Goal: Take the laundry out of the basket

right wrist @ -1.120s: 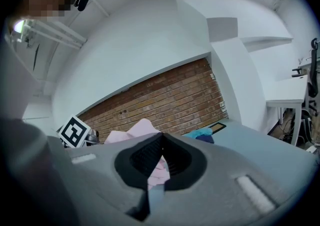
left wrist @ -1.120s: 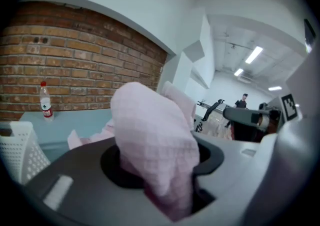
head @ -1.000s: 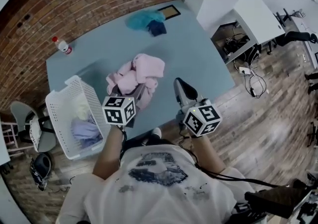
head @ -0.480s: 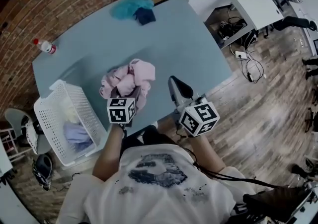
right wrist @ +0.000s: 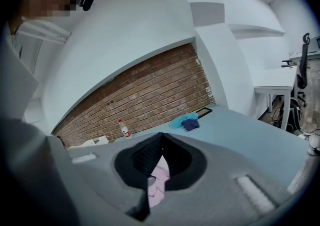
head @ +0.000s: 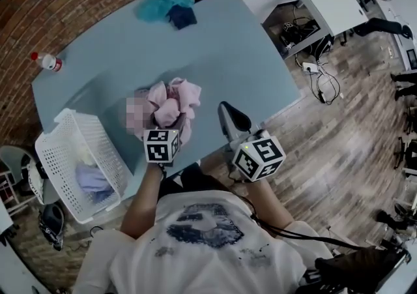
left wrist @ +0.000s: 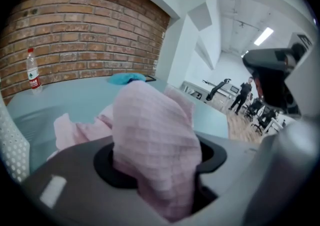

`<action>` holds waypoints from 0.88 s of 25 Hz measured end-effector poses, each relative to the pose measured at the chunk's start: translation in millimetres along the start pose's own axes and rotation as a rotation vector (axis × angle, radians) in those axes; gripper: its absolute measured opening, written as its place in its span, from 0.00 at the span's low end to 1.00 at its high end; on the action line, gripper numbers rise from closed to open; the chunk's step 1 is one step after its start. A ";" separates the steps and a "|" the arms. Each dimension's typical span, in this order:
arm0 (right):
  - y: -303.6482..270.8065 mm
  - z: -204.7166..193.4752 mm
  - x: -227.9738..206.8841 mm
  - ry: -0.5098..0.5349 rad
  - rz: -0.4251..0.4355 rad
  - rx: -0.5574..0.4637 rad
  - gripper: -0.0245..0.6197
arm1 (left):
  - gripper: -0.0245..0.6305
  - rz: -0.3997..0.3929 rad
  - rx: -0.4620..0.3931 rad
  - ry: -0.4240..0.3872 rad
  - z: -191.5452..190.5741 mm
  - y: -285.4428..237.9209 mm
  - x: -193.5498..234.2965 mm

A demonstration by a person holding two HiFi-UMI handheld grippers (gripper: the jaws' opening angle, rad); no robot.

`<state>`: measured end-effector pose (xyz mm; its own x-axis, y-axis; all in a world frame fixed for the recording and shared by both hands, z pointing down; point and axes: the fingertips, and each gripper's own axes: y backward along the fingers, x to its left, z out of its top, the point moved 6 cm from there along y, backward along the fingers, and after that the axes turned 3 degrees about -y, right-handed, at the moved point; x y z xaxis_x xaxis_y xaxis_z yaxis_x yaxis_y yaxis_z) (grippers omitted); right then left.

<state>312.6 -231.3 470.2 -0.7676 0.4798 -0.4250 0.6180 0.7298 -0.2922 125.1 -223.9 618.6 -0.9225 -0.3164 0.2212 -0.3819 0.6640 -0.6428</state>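
**Pink laundry out on the table, left grip loosening**

Far left: a water bottle (head: 47,61) stands upright near the brick wall. Below it, the white basket (head: 111,156) sits at the left end of the blue table (head: 254,71), with a lavender cloth (head: 91,178) lying inside. Just right of the basket, the pink laundry (head: 176,100) lies bunched on the table top, outside the basket. My left gripper (head: 166,122) is at the near edge of the heap. A thick fold of pink fabric fills the gap between its jaws and touches both sides, and the jaws have just been opening. Further right, my right gripper (right wrist: 160,140) hangs beside the heap. Its tips are pressed together on nothing, and a sliver of pink shows through behind them.
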 end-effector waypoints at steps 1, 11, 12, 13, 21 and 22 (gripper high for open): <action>0.1 0.2 -0.4 0.001 0.002 -0.001 0.04 | 0.46 -0.003 0.002 -0.007 -0.3 -1.4 -2.1; 2.0 6.6 9.5 0.008 0.029 -0.030 0.04 | 0.56 -0.050 0.021 0.002 9.3 17.0 -14.1; 0.9 6.5 11.3 0.007 0.033 -0.030 0.04 | 0.56 -0.055 0.010 0.004 12.7 21.0 -15.1; 0.1 6.6 13.5 0.007 0.038 -0.031 0.04 | 0.56 -0.062 -0.001 0.006 16.3 25.2 -16.6; -6.8 13.8 49.6 0.024 0.094 -0.052 0.04 | 0.56 -0.050 -0.123 -0.006 54.1 77.4 -14.8; -8.4 14.4 56.1 0.026 0.103 -0.055 0.04 | 0.56 -0.045 -0.137 -0.005 57.7 86.2 -11.9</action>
<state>266.8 -217.5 436.4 -0.7048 0.5659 -0.4277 0.6844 0.7010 -0.2003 106.4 -201.9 518.2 -0.9042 -0.3510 0.2433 -0.4271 0.7354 -0.5261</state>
